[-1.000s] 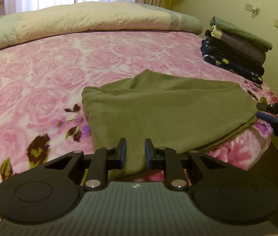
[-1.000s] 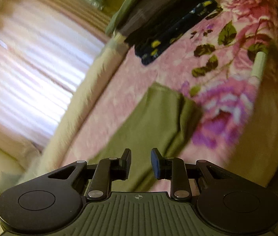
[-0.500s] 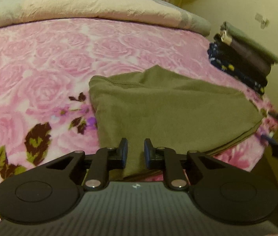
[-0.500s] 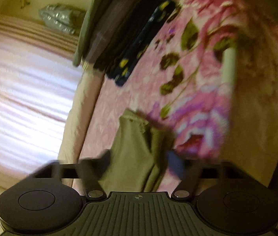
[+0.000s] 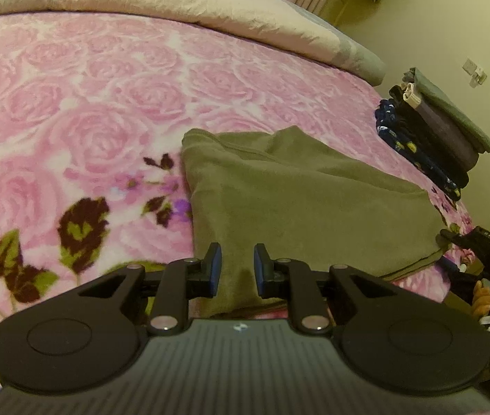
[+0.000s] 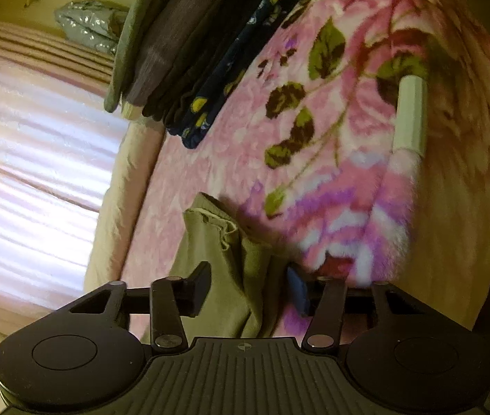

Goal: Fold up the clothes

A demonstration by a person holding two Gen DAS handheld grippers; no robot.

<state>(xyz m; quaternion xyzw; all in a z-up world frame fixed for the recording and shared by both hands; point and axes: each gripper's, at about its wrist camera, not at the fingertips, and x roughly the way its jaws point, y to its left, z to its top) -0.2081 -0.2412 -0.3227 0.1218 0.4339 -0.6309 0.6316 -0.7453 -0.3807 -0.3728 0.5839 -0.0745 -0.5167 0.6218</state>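
An olive green garment [image 5: 307, 200] lies folded flat on the pink rose blanket [image 5: 82, 131]. My left gripper [image 5: 237, 266] hovers over the garment's near edge. It is open by a narrow gap with nothing between its fingers. My right gripper [image 6: 250, 288] is open wide, and the garment's bunched right corner [image 6: 224, 242] lies between its fingers. In the left wrist view the right gripper [image 5: 451, 249] sits at the garment's far right corner by the bed edge, with a person's hand [image 5: 483, 297] behind it.
A stack of folded clothes [image 5: 435, 131], also seen in the right wrist view [image 6: 193, 52], stands at the bed's right side near the wall. A beige duvet [image 5: 175, 3] is rolled along the far side. The blanket drops off the bed edge [image 6: 452, 173] at the right.
My right gripper has opened from a narrow gap to wide and closed in on the garment's corner. The left gripper has shifted slightly over the near edge, its gap unchanged.
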